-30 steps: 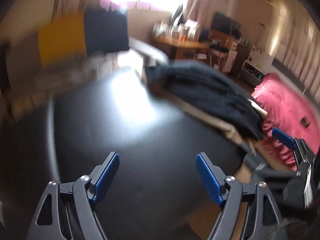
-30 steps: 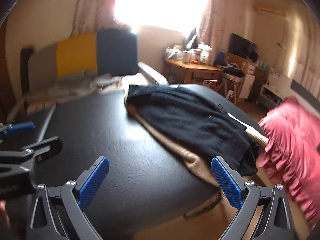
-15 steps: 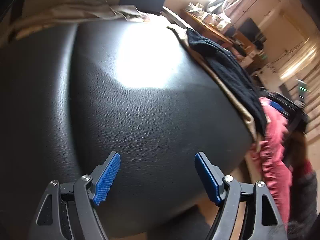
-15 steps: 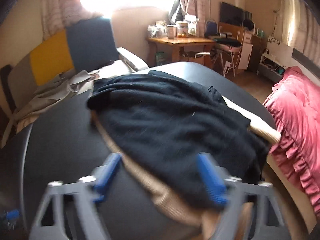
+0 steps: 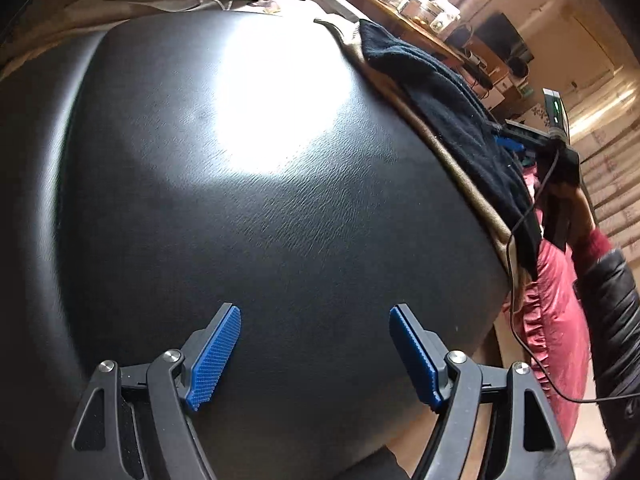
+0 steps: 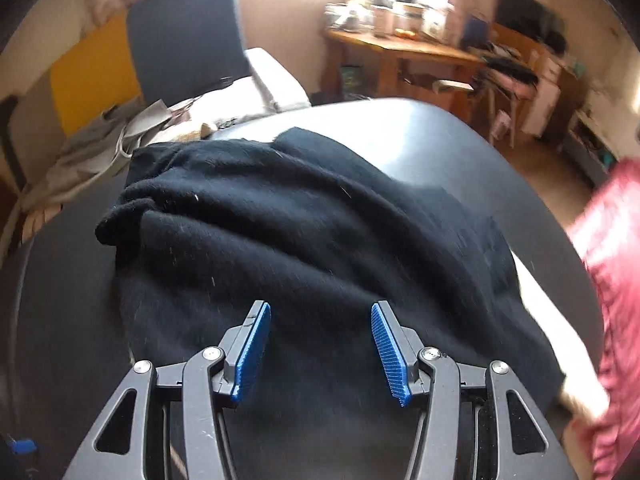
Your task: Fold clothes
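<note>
A black knitted garment (image 6: 300, 240) lies crumpled on a black leather surface (image 5: 240, 200), on top of a tan garment (image 5: 452, 164). My right gripper (image 6: 320, 310) hovers just over the black garment's near part, its jaws half apart with only cloth below them and nothing pinched. In the left wrist view the black garment (image 5: 452, 120) runs along the surface's right edge, where the right gripper (image 5: 514, 142) shows. My left gripper (image 5: 315, 314) stands open over bare leather near the front edge, well left of the clothes.
Pink ruffled bedding (image 5: 560, 320) hangs beside the surface's right edge. A person's dark sleeve (image 5: 612, 300) and a thin cable cross there. Behind are a sofa with a yellow cushion (image 6: 92, 76), a heap of beige cloth (image 6: 100, 140) and a cluttered wooden desk (image 6: 400, 48).
My right gripper swept from the surface's front edge to above the black garment, and its jaws narrowed from wide to half apart. My left gripper tipped down toward the leather.
</note>
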`<state>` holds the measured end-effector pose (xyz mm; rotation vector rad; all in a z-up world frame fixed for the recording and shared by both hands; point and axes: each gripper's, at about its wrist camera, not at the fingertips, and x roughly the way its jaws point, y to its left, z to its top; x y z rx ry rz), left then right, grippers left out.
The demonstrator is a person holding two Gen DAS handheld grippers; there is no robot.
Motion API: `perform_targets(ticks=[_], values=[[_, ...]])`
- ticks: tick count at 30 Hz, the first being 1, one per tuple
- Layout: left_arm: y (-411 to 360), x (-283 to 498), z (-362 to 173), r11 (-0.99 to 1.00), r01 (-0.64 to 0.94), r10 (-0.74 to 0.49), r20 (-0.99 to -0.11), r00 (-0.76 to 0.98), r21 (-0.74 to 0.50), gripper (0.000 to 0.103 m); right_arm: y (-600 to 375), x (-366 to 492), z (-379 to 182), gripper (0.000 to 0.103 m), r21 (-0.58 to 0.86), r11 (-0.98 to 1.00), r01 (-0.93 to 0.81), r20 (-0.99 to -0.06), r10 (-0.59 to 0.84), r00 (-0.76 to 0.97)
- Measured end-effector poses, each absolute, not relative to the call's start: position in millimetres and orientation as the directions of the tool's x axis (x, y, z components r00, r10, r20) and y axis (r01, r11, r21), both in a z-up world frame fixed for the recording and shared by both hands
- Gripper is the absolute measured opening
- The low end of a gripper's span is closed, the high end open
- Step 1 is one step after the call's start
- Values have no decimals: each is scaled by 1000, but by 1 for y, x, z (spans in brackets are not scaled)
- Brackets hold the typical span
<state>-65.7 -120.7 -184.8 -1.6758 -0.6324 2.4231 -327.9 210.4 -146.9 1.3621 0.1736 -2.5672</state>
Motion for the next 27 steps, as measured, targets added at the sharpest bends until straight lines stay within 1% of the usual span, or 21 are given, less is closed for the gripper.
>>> perform_targets(ticks=[3,7,9,10,12,14,15,16,18,19,21,22,23,24,27], values=[[-106,-82,-190,-908,111,339,-865,-371,-403,78,203,-344,-156,56,-27,-962,272,-842,-125,-525],[-99,-110,-190,-922,76,329,-873,-361,-379,78,205,-347,-163,59,-16,-964,266,-847,-128,-515],[-90,-120,-188,-929,56,322,-874,-363,-365,78,207,-341,-164,63,-8,-967,254,-847,-129,-516],[-87,-124,-185,-933,45,318,-875,-365,-358,78,207,-339,-165,69,-3,-969,246,-848,-128,-514],[-79,-136,-183,-936,27,318,-874,-368,-352,78,206,-332,-170,78,14,-972,236,-855,-134,-500],[-74,-144,-178,-935,10,325,-870,-372,-354,78,200,-323,-175,78,-30,-968,251,-852,-107,-513],[-73,-147,-174,-937,2,323,-867,-378,-350,78,196,-318,-177,74,-56,-964,259,-848,-91,-522],[-67,-153,-172,-939,-2,319,-866,-385,-345,78,193,-313,-176,62,-70,-961,269,-843,-87,-531],[-61,-159,-169,-939,-5,318,-862,-395,-344,78,188,-304,-174,51,-96,-954,283,-837,-77,-542],[-60,-161,-167,-938,-6,319,-859,-400,-345,78,185,-299,-173,49,-117,-951,288,-833,-64,-550],[-60,-162,-165,-940,-3,314,-859,-405,-342,78,181,-290,-172,39,-153,-941,302,-828,-45,-559],[-60,-164,-165,-941,-3,310,-859,-407,-338,78,179,-285,-172,29,-172,-936,308,-824,-35,-565],[-59,-165,-166,-943,-2,304,-860,-409,-333,77,176,-279,-171,16,-188,-930,316,-821,-28,-571],[-58,-166,-166,-945,0,297,-862,-412,-326,77,172,-270,-172,13,-205,-922,329,-817,-24,-576],[-57,-165,-166,-944,7,297,-861,-414,-329,77,163,-241,-169,11,-236,-906,351,-794,-29,-608]])
